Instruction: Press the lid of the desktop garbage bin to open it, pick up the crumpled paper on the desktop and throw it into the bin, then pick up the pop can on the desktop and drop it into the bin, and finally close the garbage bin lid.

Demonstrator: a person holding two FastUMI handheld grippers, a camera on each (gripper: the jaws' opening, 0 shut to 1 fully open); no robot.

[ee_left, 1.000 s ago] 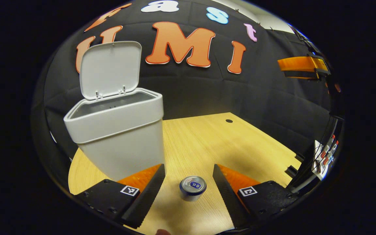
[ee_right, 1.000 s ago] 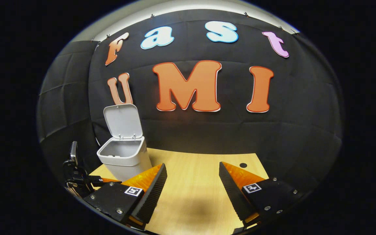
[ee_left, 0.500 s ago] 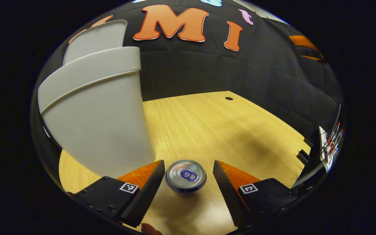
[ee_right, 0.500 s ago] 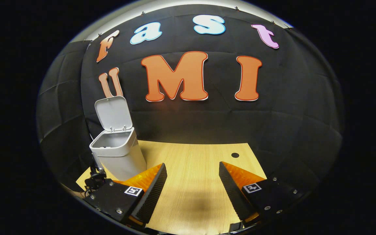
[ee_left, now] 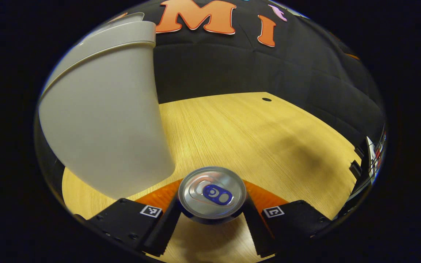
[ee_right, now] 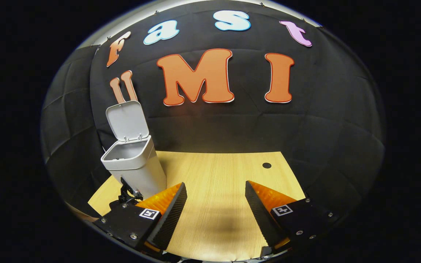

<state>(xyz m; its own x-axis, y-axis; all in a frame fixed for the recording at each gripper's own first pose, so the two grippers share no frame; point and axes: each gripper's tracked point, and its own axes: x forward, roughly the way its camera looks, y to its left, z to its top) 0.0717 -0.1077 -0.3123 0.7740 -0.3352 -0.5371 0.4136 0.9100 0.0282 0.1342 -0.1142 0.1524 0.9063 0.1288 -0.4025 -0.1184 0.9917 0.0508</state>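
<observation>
Left gripper view, bottom centre: pop can [ee_left: 212, 193] upright on the wooden desktop [ee_left: 254, 135], seen from above, silver top with a blue tab. It sits right between the two fingers of the left gripper [ee_left: 212, 219]; each finger's inner edge meets the can's side, one at lower left of the can, one at lower right. Looks clamped on the can, with no gap visible on either side. The can's top hides the fingertips, so exact contact there is hard to confirm.

Just behind and to the left of the can, filling the left half of the frame: the grey garbage bin [ee_left: 104, 120], body wall very close to the camera, rim near the upper left. A sliver of its raised lid shows above the rim at the top left. The bin's lower edge is just beside the left finger, apart from the can.

Farther back: bare desktop, with a small dark hole [ee_left: 266, 99] near the far edge at upper right of centre.

Right gripper view, bottom: right gripper [ee_right: 214, 208] with fingers spread wide apart, nothing between them, only desktop below. Lower left, part of the other gripper's dark hardware [ee_right: 128, 191] is at the bin's base. Bin stands at left of the frame, lid [ee_right: 127, 120] tipped up and open, inside contents not discernible. Hole in the desktop at right of centre, farther back.
</observation>
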